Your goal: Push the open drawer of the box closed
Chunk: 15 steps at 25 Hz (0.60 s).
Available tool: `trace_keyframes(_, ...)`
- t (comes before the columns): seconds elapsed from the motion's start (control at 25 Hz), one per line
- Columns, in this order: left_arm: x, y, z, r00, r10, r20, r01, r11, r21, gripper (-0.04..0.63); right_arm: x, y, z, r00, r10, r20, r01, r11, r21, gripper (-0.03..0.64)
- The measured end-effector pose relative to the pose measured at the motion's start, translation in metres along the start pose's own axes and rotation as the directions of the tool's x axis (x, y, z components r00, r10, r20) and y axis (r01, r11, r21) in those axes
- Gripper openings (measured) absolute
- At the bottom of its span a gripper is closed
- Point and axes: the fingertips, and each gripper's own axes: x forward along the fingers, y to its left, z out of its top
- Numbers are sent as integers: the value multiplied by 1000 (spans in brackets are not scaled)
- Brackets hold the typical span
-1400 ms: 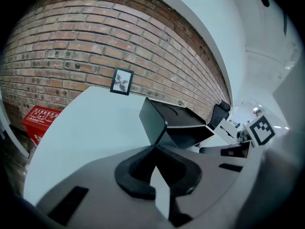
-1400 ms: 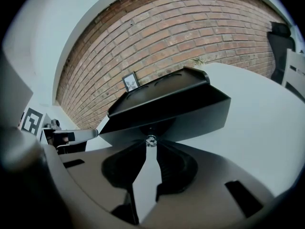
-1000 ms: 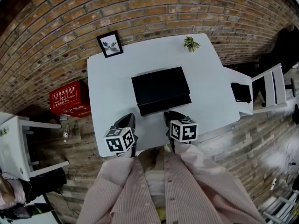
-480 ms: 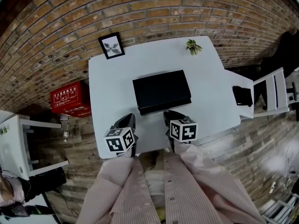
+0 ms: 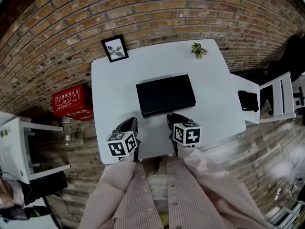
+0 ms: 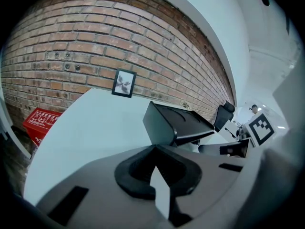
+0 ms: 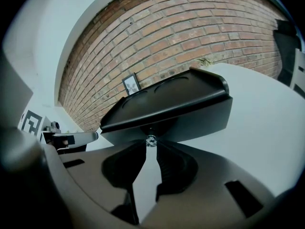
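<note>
The black box (image 5: 166, 94) lies flat in the middle of the white table (image 5: 109, 89), and its drawer front sits flush with the body. My right gripper (image 5: 175, 116) is at the box's near edge. In the right gripper view the jaw tips (image 7: 151, 145) are shut on the small silver drawer knob (image 7: 151, 140) under the box lid (image 7: 167, 104). My left gripper (image 5: 129, 123) hovers over bare table to the left of the box front, apart from it. Its jaws (image 6: 153, 150) meet at the tips with nothing between them, and the box (image 6: 176, 123) lies ahead to the right.
A framed picture (image 5: 114, 48) and a small plant (image 5: 198, 50) stand at the table's far edge by the brick wall. A red crate (image 5: 71, 100) sits on the floor at left. White chairs stand at right (image 5: 276, 97) and left (image 5: 24, 147).
The drawer front, which stuck out toward me, has slid into the box and now sits flush. Both grippers stay close to the near edge of the box.
</note>
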Motion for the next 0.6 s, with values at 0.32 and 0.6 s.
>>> trace_keyframes(0.32,3,2,3,1000,7,3,-7,1000,-2,-5,4,0,4,1000,7,-2,-7,1000,0,73)
trace_keyframes(0.6,6,4,5,1000,10,2,-10,1000,-3,-5,7,0,5,1000,16,-1,-16,1000,2,72)
